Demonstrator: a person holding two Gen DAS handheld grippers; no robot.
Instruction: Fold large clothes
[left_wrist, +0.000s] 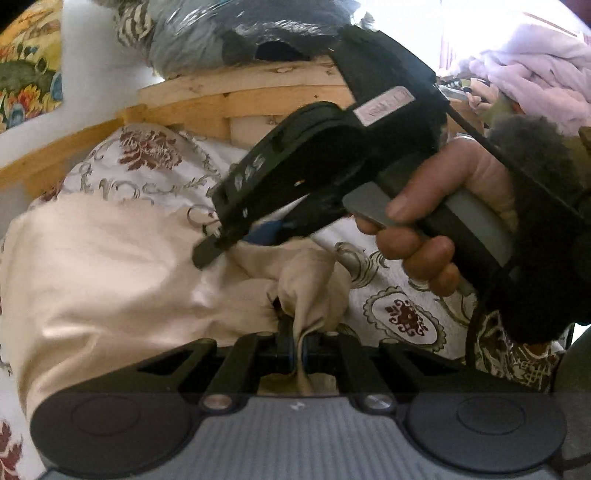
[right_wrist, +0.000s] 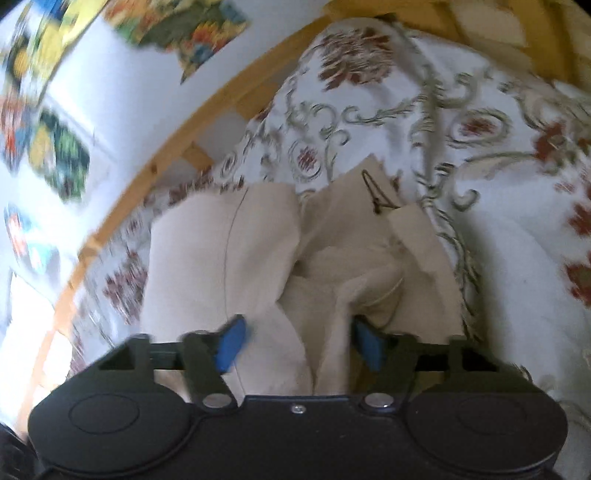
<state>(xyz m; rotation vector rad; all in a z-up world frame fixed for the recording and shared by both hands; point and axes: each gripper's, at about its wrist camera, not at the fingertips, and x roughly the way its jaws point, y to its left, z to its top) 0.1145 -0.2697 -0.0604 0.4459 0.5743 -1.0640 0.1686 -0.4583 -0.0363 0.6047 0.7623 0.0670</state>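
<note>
Pinched between the closed blue pads of the left tool (left_wrist: 297, 349), a bunched fold of the cream-coloured cotton garment (left_wrist: 110, 280) rises just ahead of it. Beyond, the rest of that garment spreads leftward over the white bedspread with maroon floral medallions (left_wrist: 402, 314) on the bed. Above the fold, the right tool (left_wrist: 236, 232) angles down from the upper right, its tip against the cloth, gripped by the person's right hand (left_wrist: 439, 221) with fingers curled round the handle. Seen from the right wrist, the right tool (right_wrist: 299, 341) stands wide, crumpled cloth lying between its blue pads (right_wrist: 231, 343). Farther off runs the pale wooden bed frame (left_wrist: 236, 99).
</note>
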